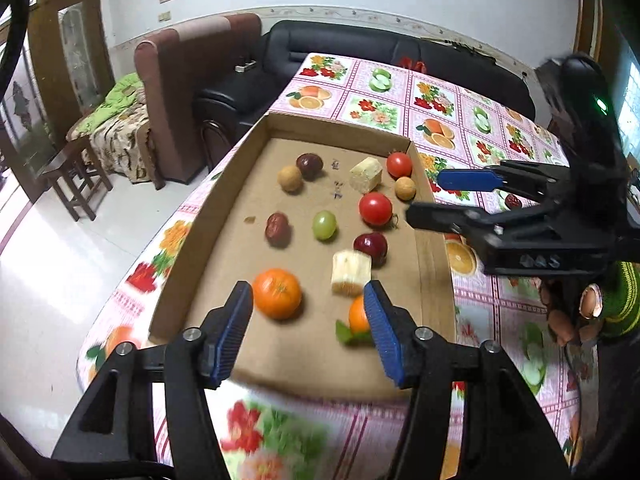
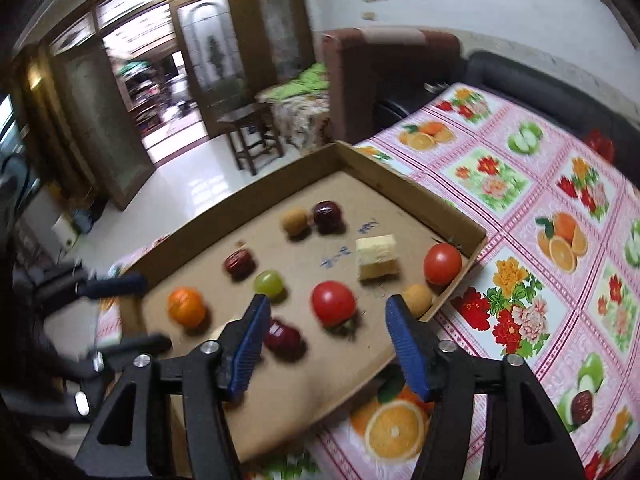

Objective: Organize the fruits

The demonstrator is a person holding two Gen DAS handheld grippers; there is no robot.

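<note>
A shallow cardboard tray (image 1: 340, 128) (image 2: 400, 184) on the table holds several loose fruits. Nearest my left gripper (image 1: 308, 292) lie an orange (image 1: 277, 293), a small leafy orange (image 1: 357, 314) partly hidden by the right finger, and a pale chunk (image 1: 351, 278). The left gripper is open and empty above the tray's near end. My right gripper (image 2: 328, 302) (image 1: 426, 198) is open too, hovering over the tray's right side. A tomato (image 2: 333, 304) shows in the gap past its tips, untouched. Close by are a dark plum (image 2: 282, 338), a green grape (image 2: 268, 283) and a longan (image 2: 417, 298).
A fruit-and-flower tablecloth (image 2: 560, 240) covers the table, which drops off to the floor on the tray's left. A black sofa (image 1: 340, 48), a brown armchair (image 1: 192, 92) and a wooden stool (image 1: 76, 176) stand beyond. A person's hand in a green sleeve (image 1: 580, 304) holds the right gripper.
</note>
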